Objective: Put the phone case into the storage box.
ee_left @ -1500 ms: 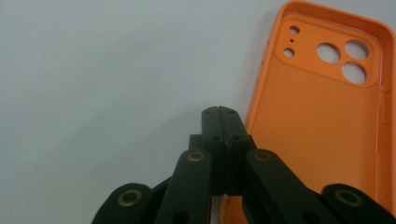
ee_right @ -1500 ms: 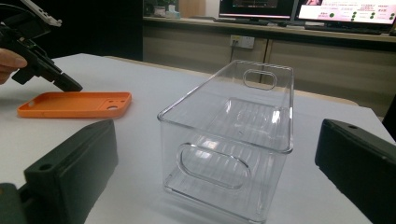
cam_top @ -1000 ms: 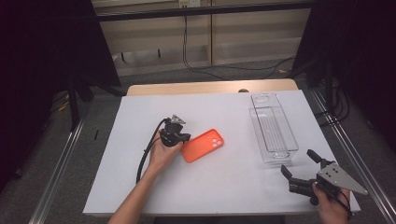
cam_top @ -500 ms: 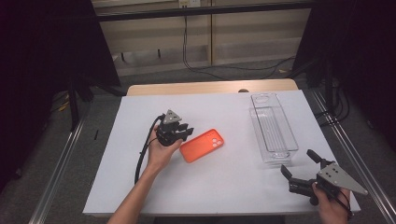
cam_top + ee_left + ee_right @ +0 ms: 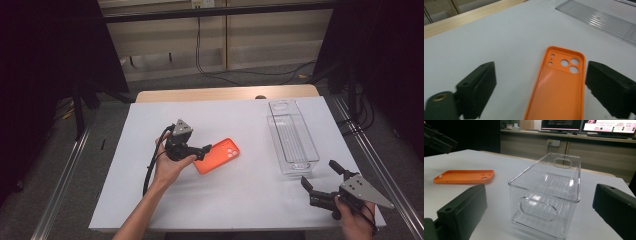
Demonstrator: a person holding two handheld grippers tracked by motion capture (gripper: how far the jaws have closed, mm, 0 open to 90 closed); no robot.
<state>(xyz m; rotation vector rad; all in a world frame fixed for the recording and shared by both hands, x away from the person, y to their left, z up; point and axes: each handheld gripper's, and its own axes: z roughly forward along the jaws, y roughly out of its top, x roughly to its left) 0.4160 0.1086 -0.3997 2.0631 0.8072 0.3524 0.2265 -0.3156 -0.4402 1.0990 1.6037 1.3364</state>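
An orange phone case lies flat on the white table, inner side up, camera holes at its far right end. My left gripper hovers just above the case's left end. Its jaws have just been opening. In the left gripper view the case lies on the table below the wide-apart jaws of the left gripper, and neither pad touches it. My right gripper stands open at the front right, aimed at the near end of a clear plastic bin. Nothing sits between the jaws of the right gripper.
The clear bin is long and narrow, with handle cut-outs at both ends, and stands on the table's right side. A wooden strip borders the far edge. Metal rails run along both sides of the table.
The left gripper's jaws have opened off the phone case's left end, and the hand has lifted and drawn back slightly left. The case stays flat on the table. The right gripper has not moved.
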